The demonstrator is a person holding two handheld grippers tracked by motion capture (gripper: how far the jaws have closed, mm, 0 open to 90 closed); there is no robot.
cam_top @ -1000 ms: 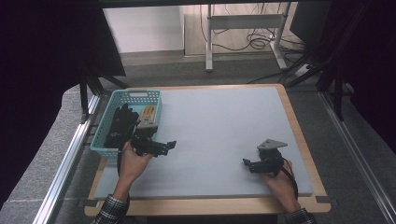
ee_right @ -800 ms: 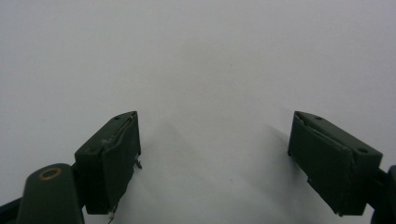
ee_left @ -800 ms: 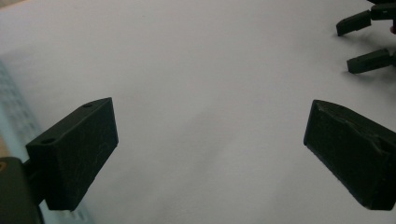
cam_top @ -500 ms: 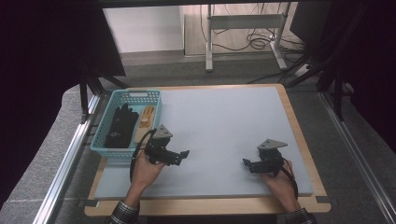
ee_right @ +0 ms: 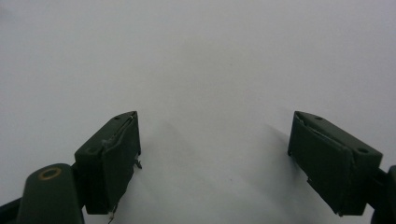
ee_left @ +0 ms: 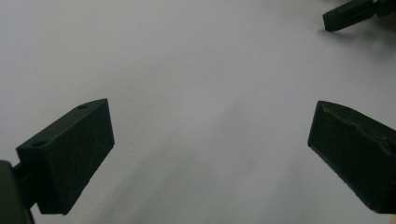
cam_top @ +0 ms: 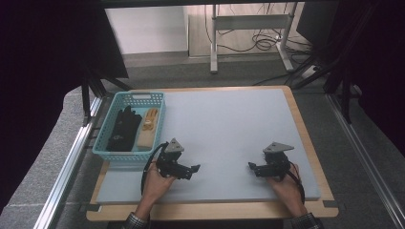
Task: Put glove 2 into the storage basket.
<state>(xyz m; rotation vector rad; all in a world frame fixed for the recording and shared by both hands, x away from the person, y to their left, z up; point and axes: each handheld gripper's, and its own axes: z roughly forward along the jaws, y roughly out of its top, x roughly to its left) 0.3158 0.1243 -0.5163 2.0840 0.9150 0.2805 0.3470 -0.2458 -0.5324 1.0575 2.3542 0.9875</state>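
Observation:
My left gripper [cam_top: 195,168] rests low over the grey mat [cam_top: 224,129] at the front left, just right of the basket, its jaws wide apart and empty [ee_left: 210,154]. At the front right my right gripper [cam_top: 251,166] also stands open over bare mat, nothing between its jaws [ee_right: 215,154]. The two grippers point toward each other. In the left gripper view, a jaw tip of the right gripper [ee_left: 348,14] shows at the top right. A teal basket [cam_top: 111,150] at the left holds black gloves [cam_top: 123,128] and a tan glove [cam_top: 148,126].
The mat lies on a wooden board [cam_top: 215,210] whose front edge runs close to the person's hands. A metal rail [cam_top: 71,157] borders the left side. Beyond the table stand a metal frame [cam_top: 248,28] and cables on the floor.
My left gripper has moved from the basket's near edge rightward and toward the front, onto open mat. My right gripper has stayed in place.

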